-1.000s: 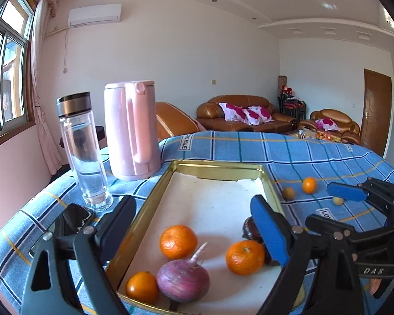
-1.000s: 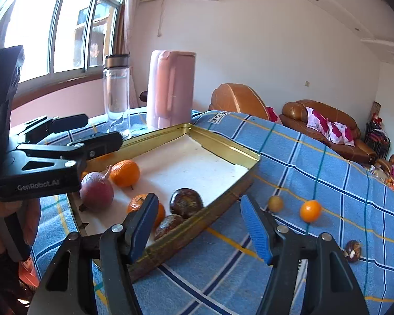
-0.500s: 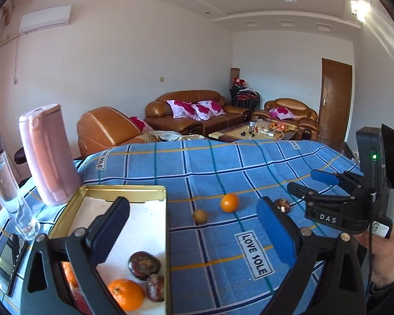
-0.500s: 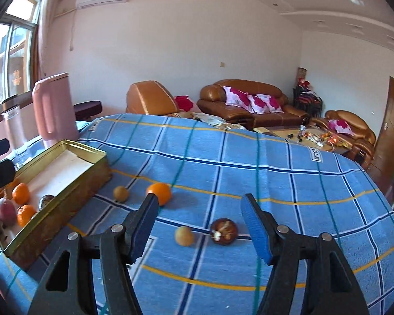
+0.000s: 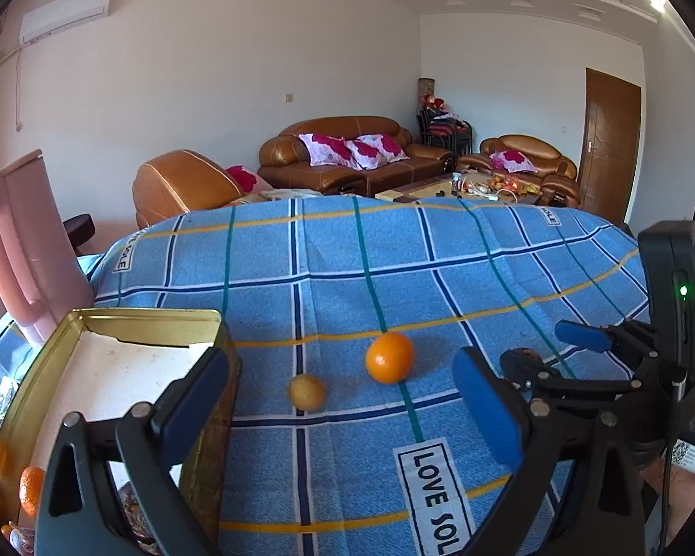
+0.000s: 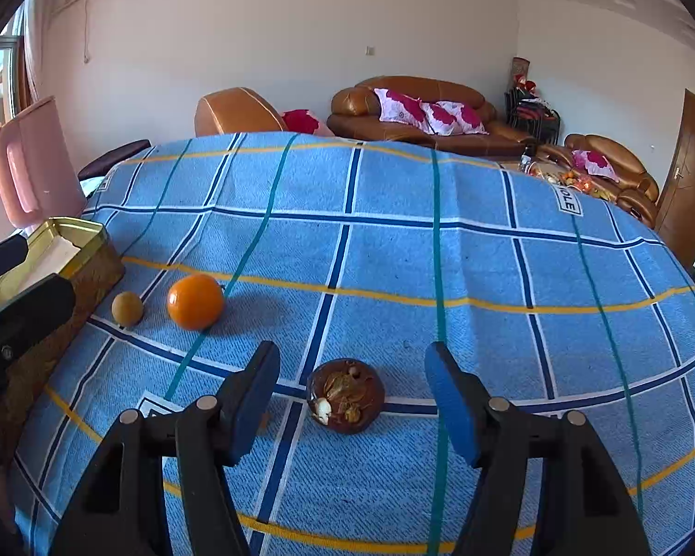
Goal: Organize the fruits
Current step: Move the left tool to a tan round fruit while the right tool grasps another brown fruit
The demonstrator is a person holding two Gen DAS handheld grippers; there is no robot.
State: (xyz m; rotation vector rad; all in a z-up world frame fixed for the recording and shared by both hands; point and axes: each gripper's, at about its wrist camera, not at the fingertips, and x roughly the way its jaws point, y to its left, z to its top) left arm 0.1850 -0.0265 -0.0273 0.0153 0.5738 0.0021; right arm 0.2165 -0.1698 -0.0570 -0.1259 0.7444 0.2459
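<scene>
Pickup step, tin partly loaded, three fruits loose on the cloth. My right gripper [image 6: 352, 398] is open and empty, jaws either side of the dark brown fruit [image 6: 346, 394] but not touching it; that one lies farthest out from the gold tin [image 6: 85, 231] of the three. Next move as I judge it: ease down a bit, centre the fruit, close gently since the skin looks split and messy, then carry it back to the tin. My left gripper [image 5: 343, 394] is spread wide, also empty, its left finger right beside the tin's near corner in the left wrist view. Small tan fruit [image 5: 306, 391] sits just beside the tin wall, orange [image 5: 389, 356] just past it, away from the tin. Either is a fair left-hand pick; round things, may roll off the pads. Inside the tin I can only make out an orange fruit [image 5: 31, 491] low at the frame edge. Room: blue checked cloth [image 6: 440, 255] beyond the tin is bare to its far edge. Pink jug [image 5: 21, 250] stands behind the tin, clear of my path. The tin rim needs lifting over.
</scene>
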